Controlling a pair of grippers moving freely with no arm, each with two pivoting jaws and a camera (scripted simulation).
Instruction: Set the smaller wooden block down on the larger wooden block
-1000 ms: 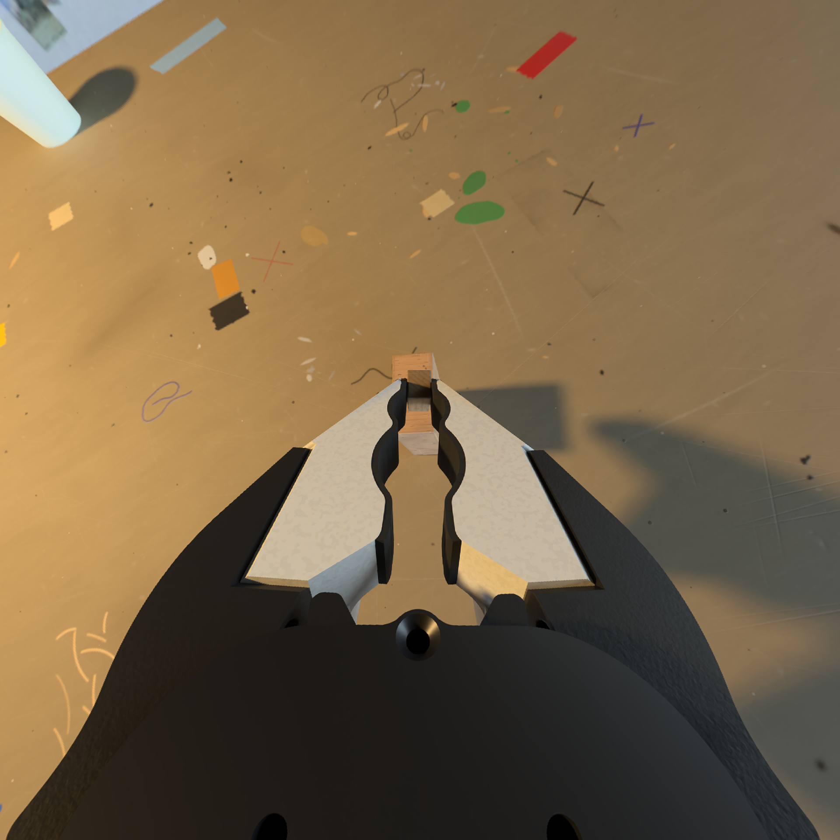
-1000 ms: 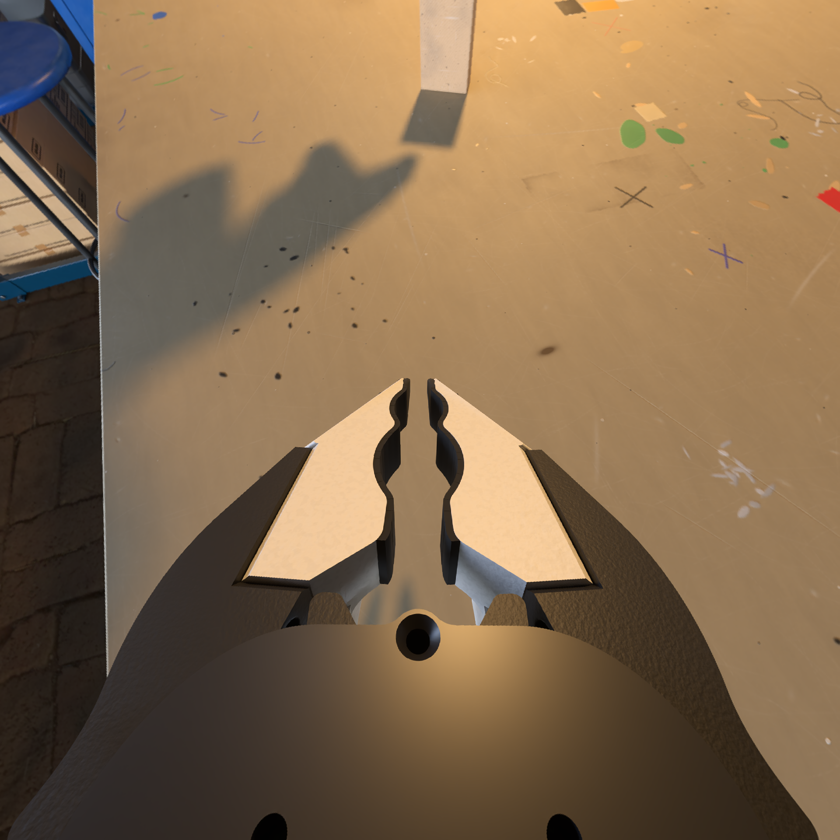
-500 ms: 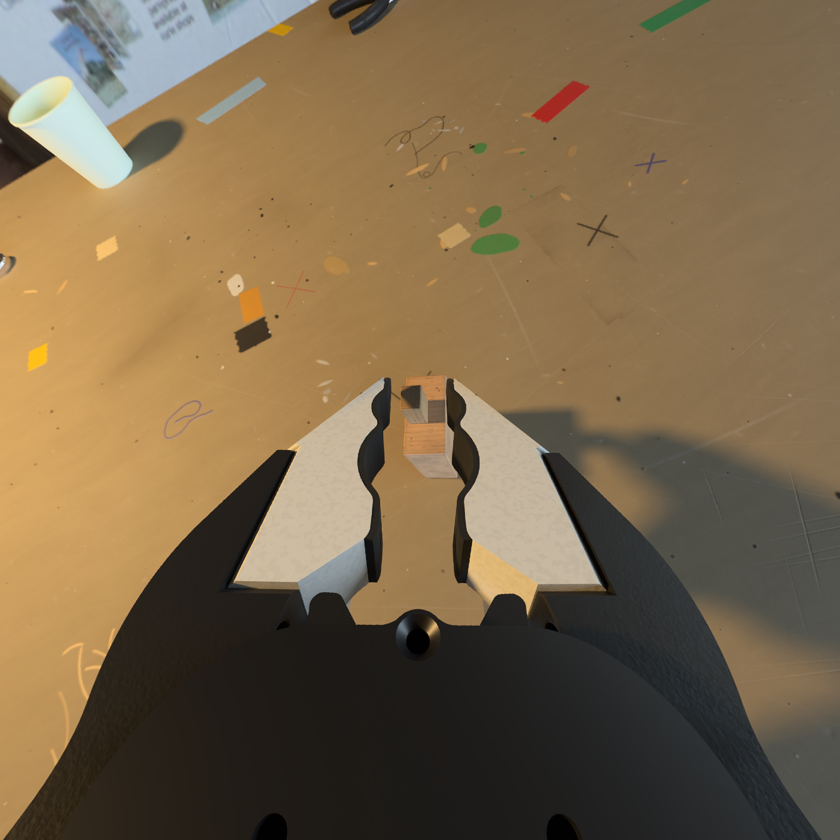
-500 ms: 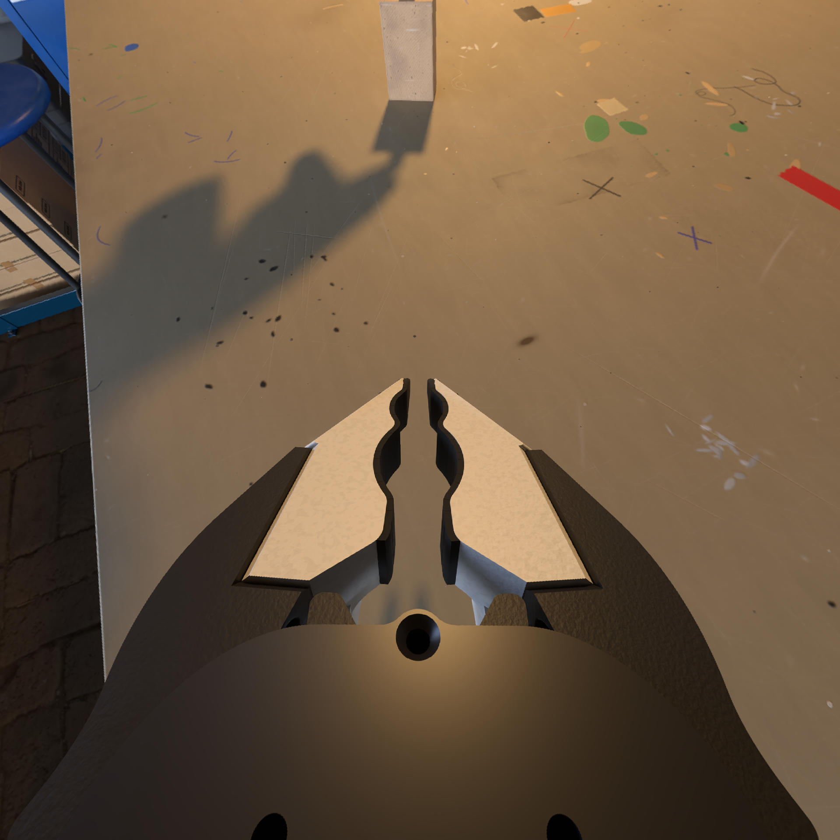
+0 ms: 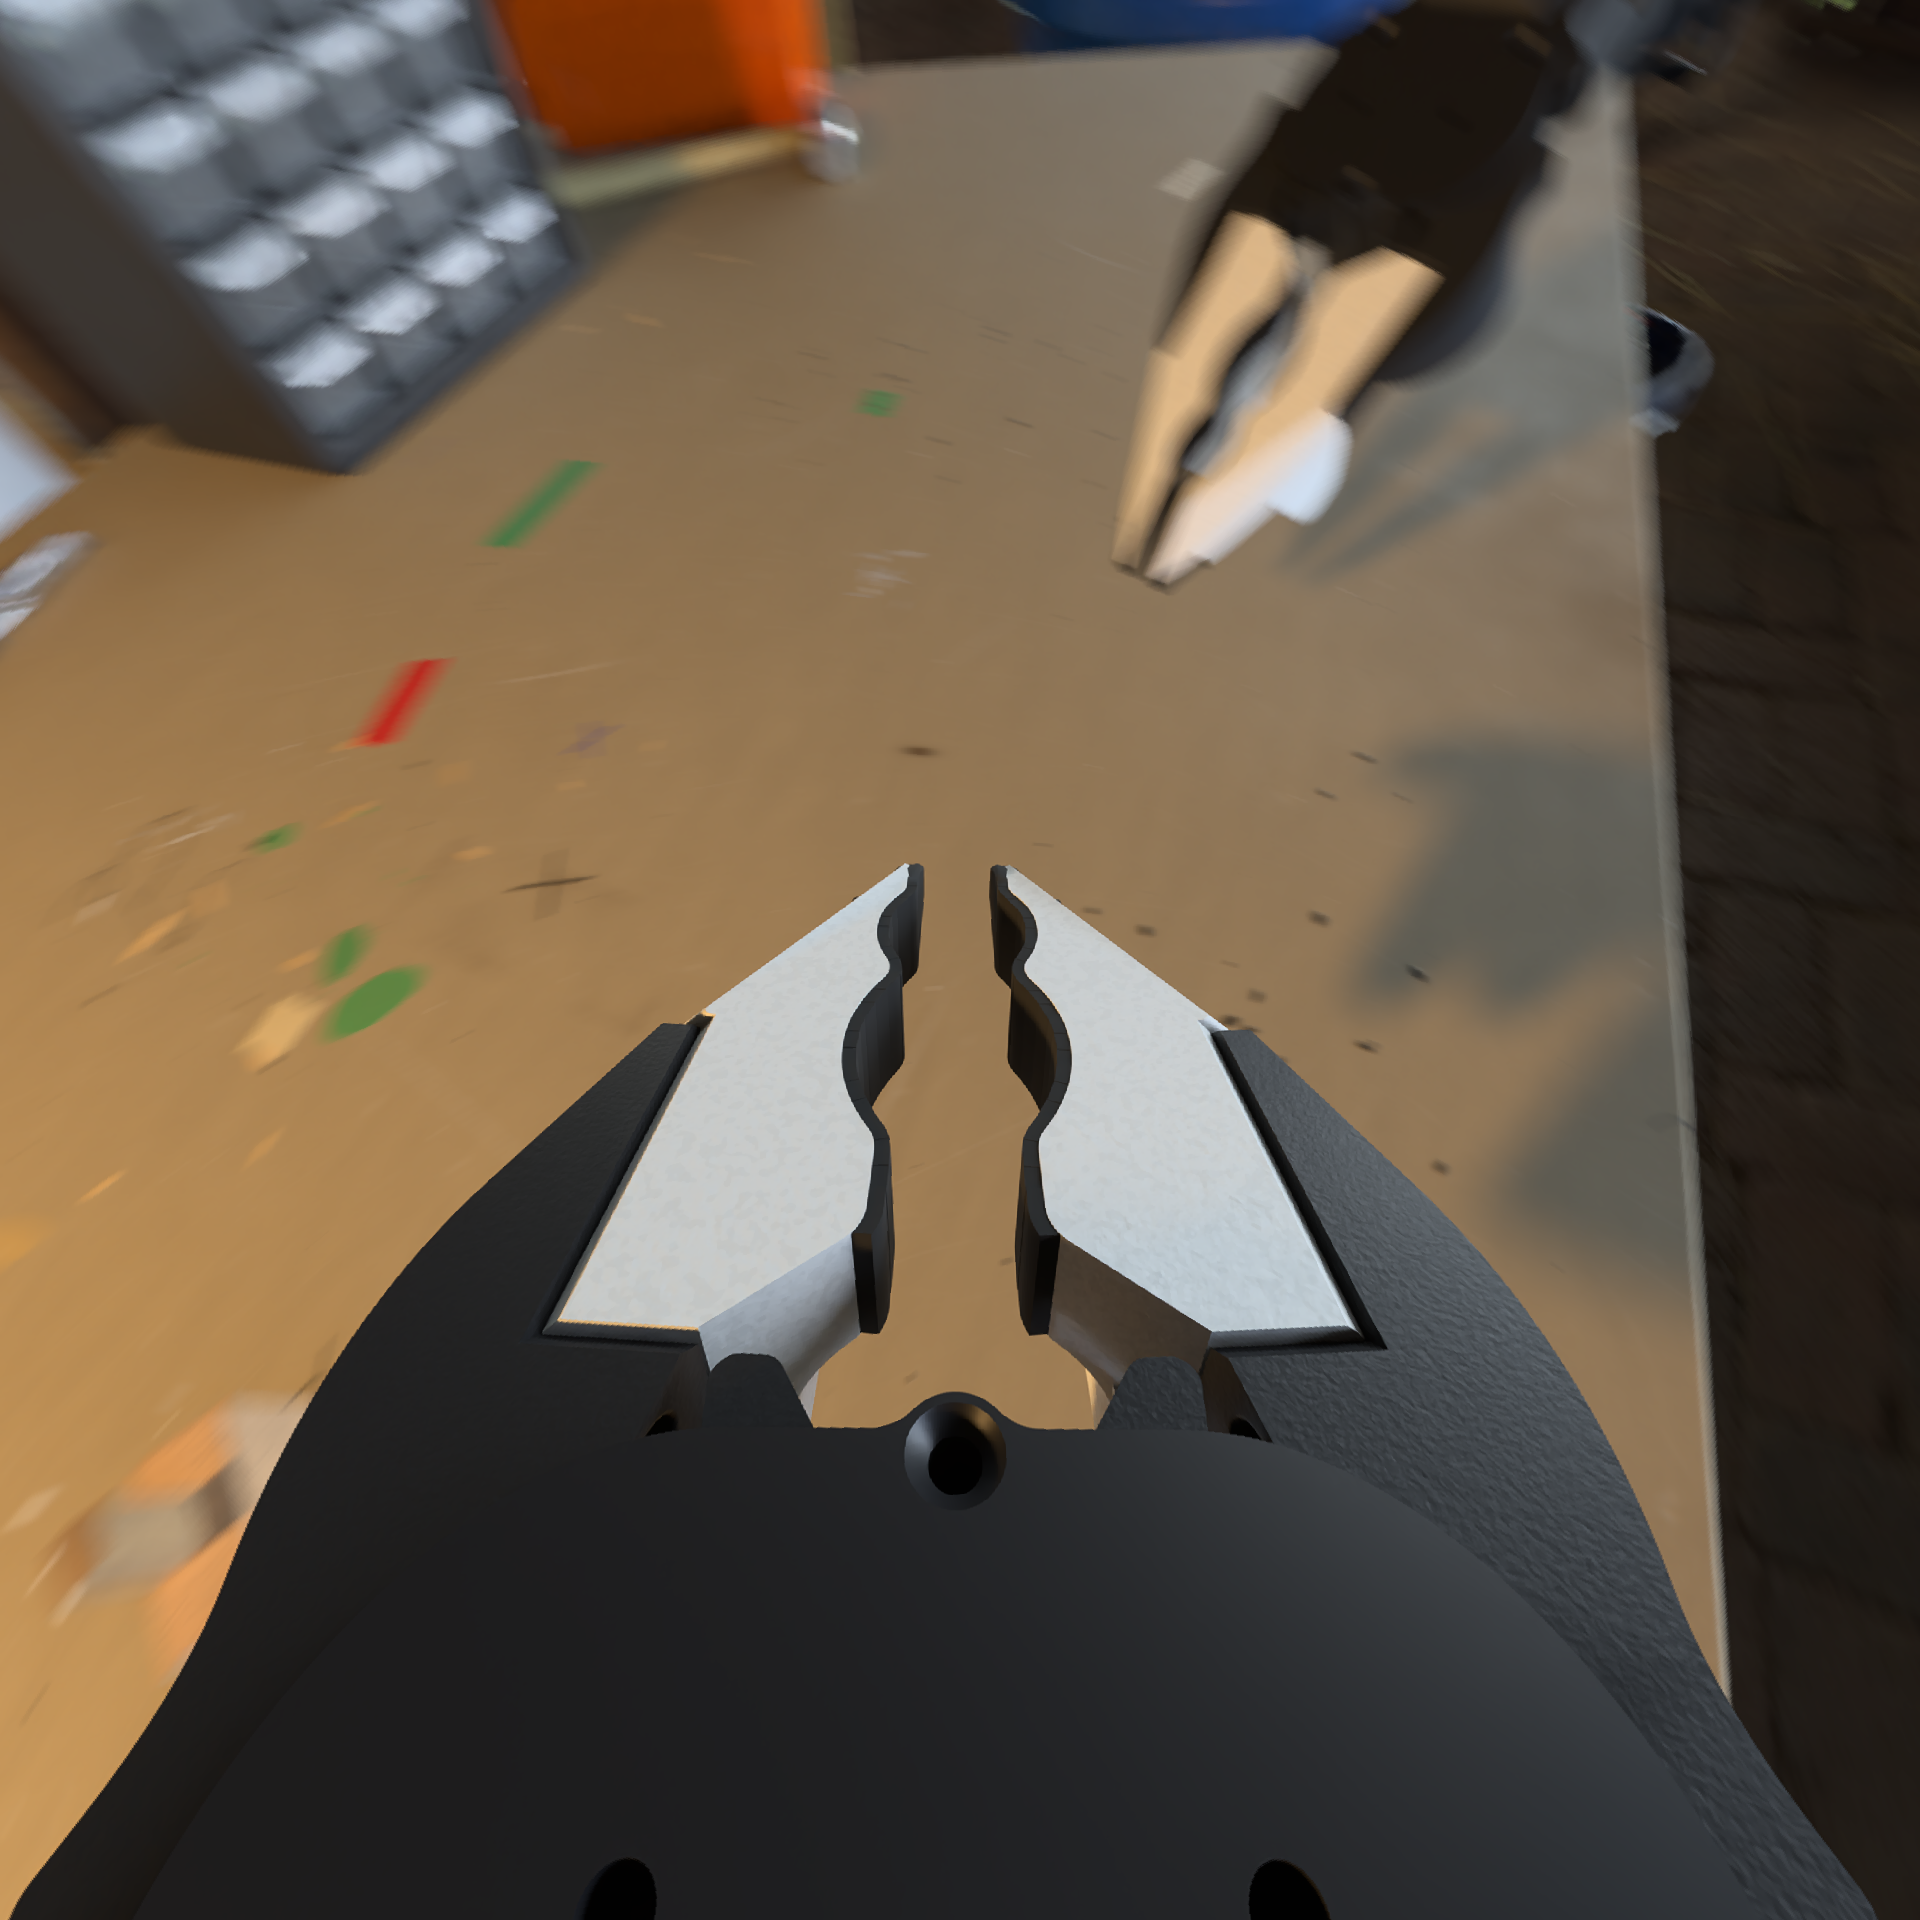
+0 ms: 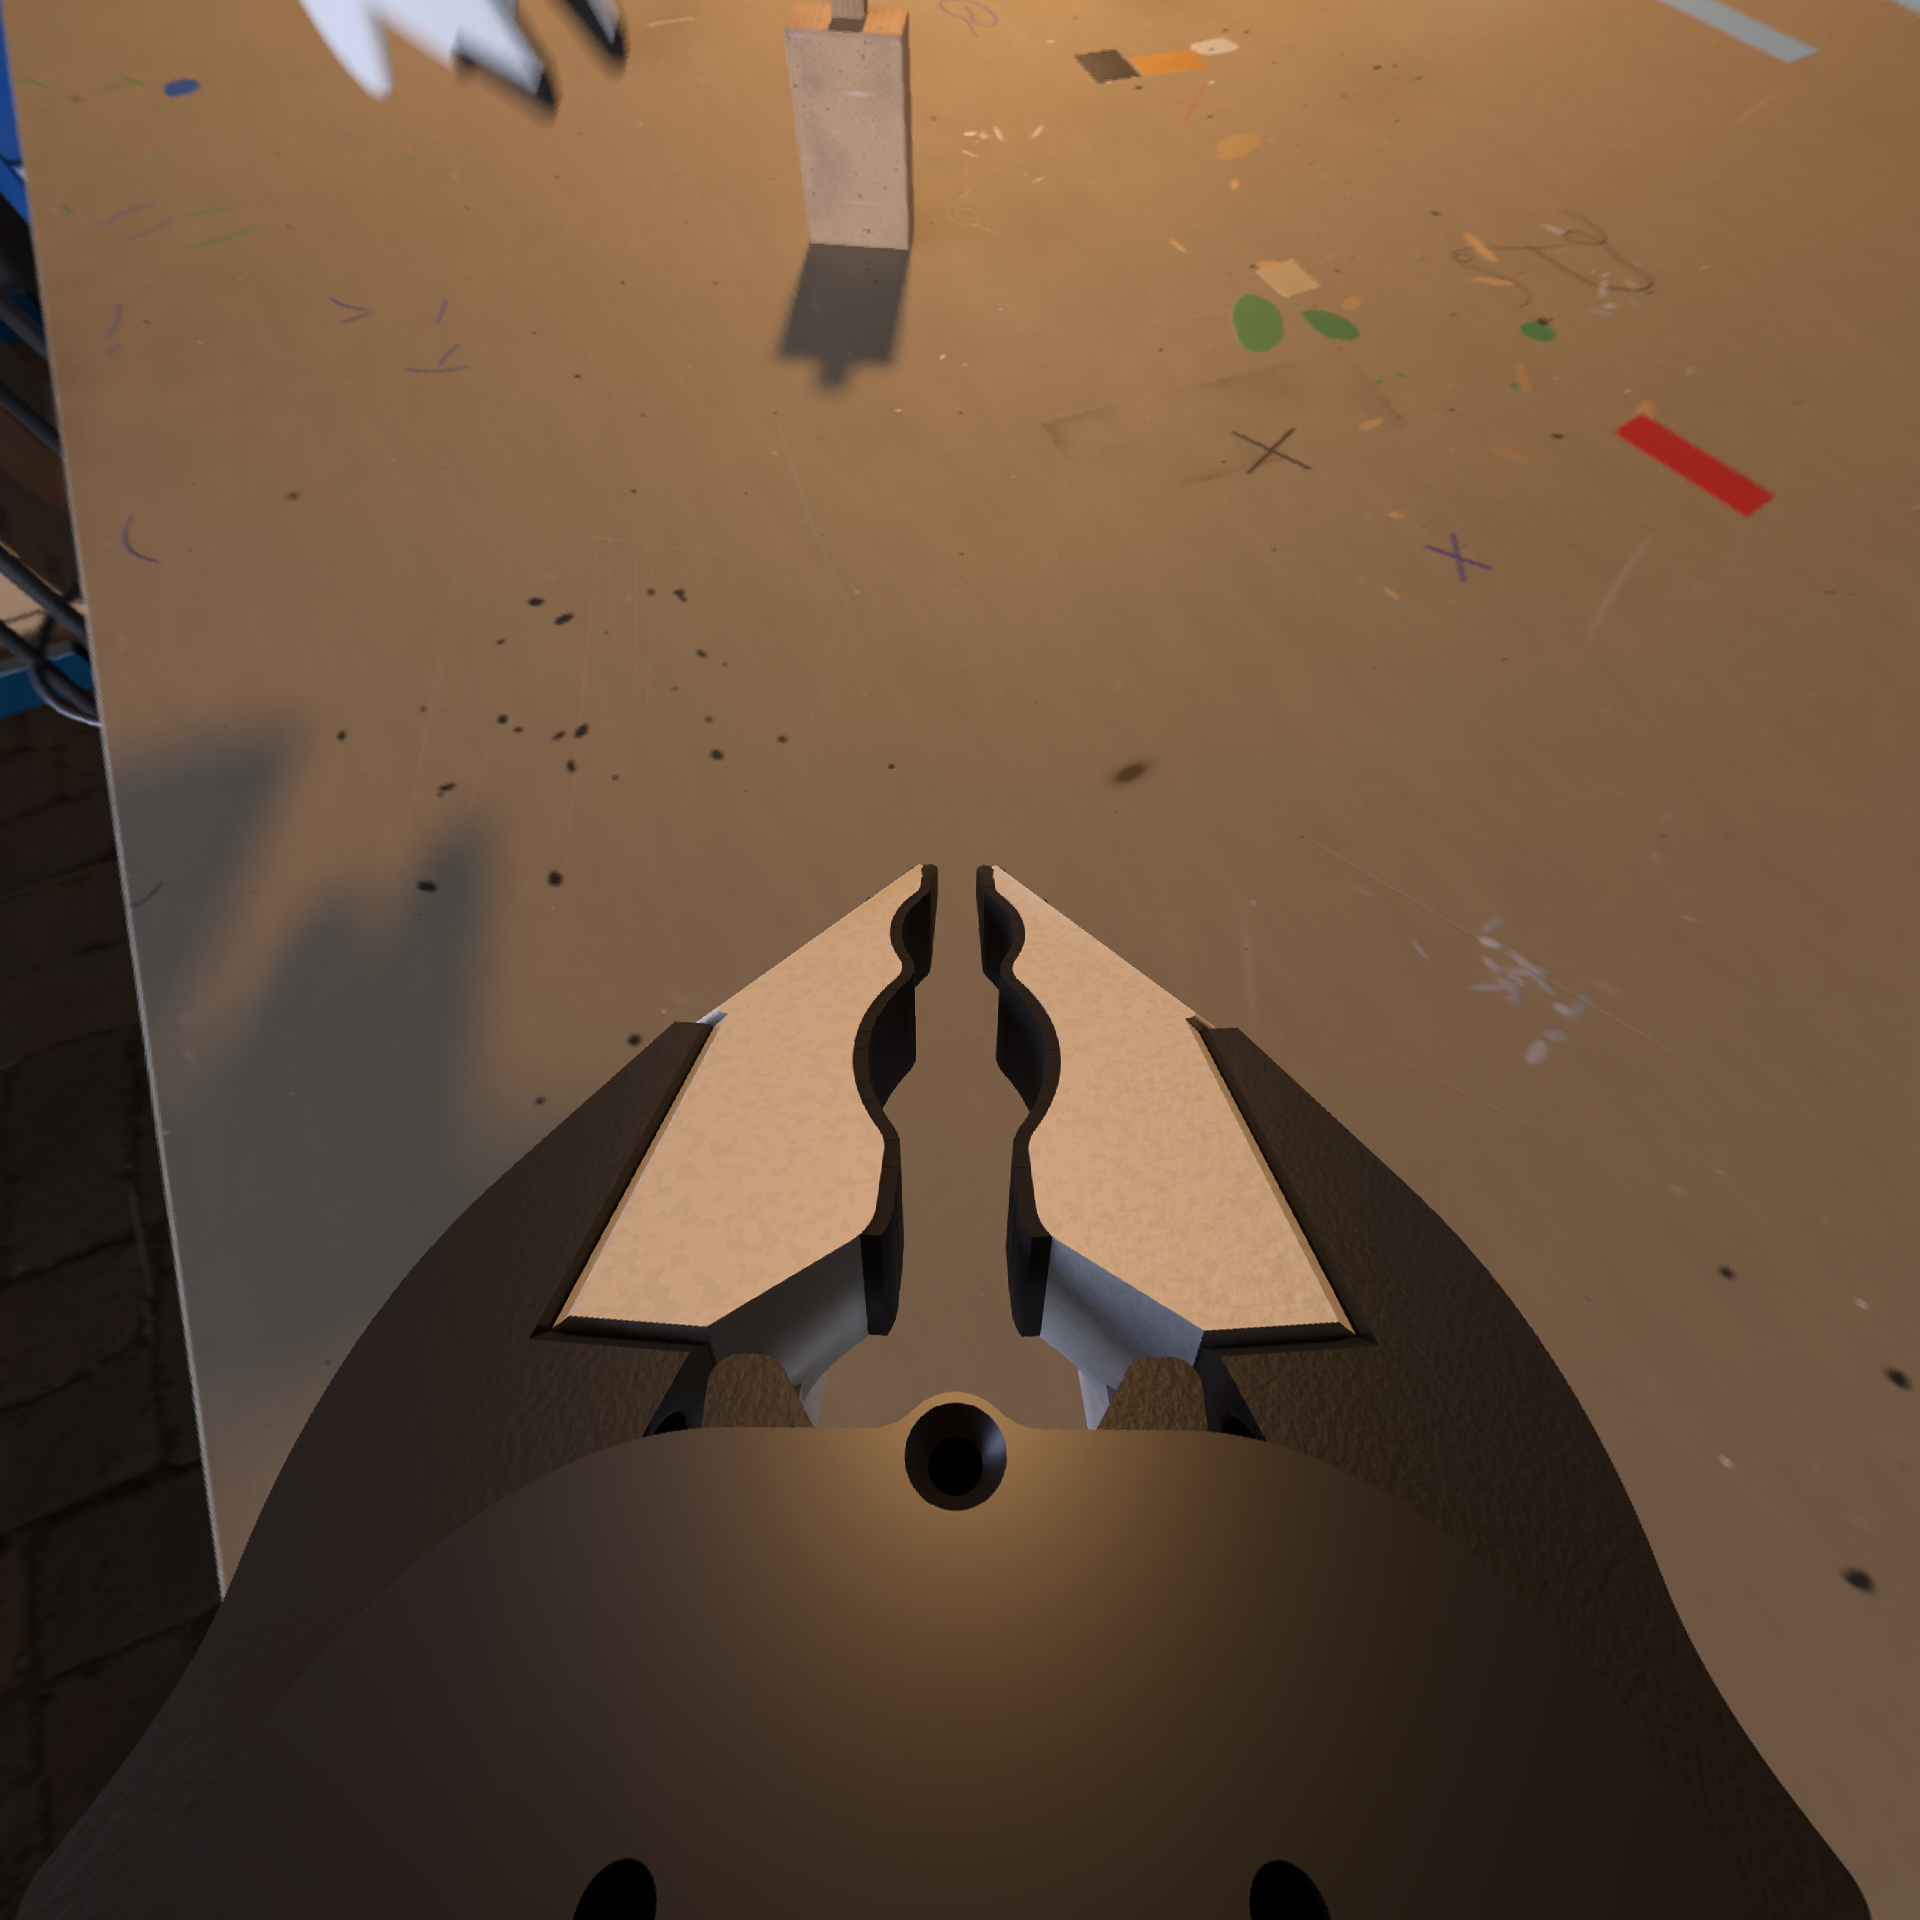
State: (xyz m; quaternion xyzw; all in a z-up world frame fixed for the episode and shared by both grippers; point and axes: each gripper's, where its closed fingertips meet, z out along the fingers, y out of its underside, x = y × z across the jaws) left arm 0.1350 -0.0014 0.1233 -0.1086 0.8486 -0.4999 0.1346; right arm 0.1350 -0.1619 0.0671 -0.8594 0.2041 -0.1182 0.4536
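In the right wrist view the larger wooden block (image 6: 850, 145) stands upright on the table far ahead, and the smaller wooden block (image 6: 847, 15) rests on its top at the frame's upper edge. In the blurred left wrist view the blocks (image 5: 171, 1507) are a smear at the lower left, beside my gripper's body. My left gripper (image 5: 956, 883) is empty, its fingers a little apart over bare table; it also shows in the right wrist view (image 6: 457, 73), left of the blocks. My right gripper (image 6: 956, 878) is shut and empty above the table; it also shows in the left wrist view (image 5: 1148, 566).
A grey drawer cabinet (image 5: 281, 208) and an orange object (image 5: 665, 62) stand at the far left. The table edge (image 5: 1662, 831) runs along the right, floor beyond. In the right wrist view the table edge (image 6: 104, 831) and a blue rack (image 6: 21, 416) are left.
My left gripper has let go of the smaller block, pulled away and swung right, its fingers narrowing again. The right gripper has backed off a little, fingers unchanged.
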